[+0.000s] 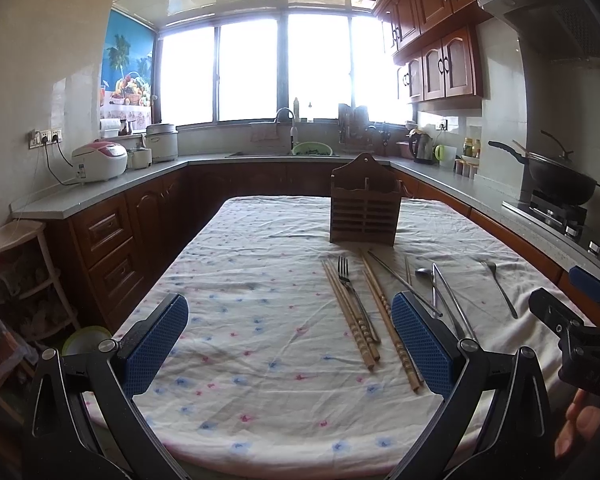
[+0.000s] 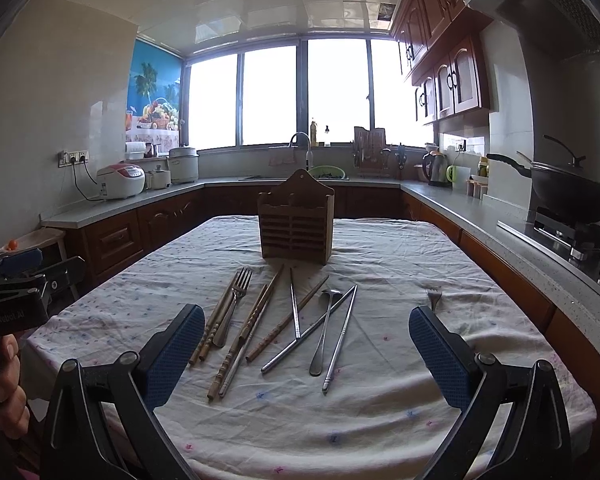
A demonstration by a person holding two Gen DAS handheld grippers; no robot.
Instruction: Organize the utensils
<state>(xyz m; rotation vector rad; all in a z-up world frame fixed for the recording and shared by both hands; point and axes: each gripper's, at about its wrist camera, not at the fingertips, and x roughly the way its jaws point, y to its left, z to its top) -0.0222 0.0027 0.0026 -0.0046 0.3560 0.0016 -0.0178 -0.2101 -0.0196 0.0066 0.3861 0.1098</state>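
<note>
The right gripper (image 2: 306, 354) hangs above the near end of the table (image 2: 380, 420) with its jaws spread wide and nothing between them; the left gripper (image 1: 290, 346) does the same, empty and wide apart, off to the left of the cutlery.

Judging by how things lie, the sorting has not begun. The wooden holder (image 2: 296, 220) stands upright at 12 o'clock on the flowered cloth, and no handle shows above its rim in either view, so it appears empty.

Every piece lies loose on the cloth in front of it:
- At 11 o'clock from the right gripper, a fork (image 2: 234, 304) rests among bamboo chopsticks (image 2: 214, 322).
- Around 12 o'clock more bamboo chopsticks (image 2: 246, 334) cross with steel chopsticks (image 2: 295, 306).
- At 1 o'clock lie a spoon (image 2: 324, 328) and another steel chopstick (image 2: 342, 336).
- At 2 o'clock a second fork (image 2: 433, 295) lies well apart from the rest, partly hidden behind the right finger.

All of it is left to lift and drop into the holder's slots, likely grouped by kind.
</note>
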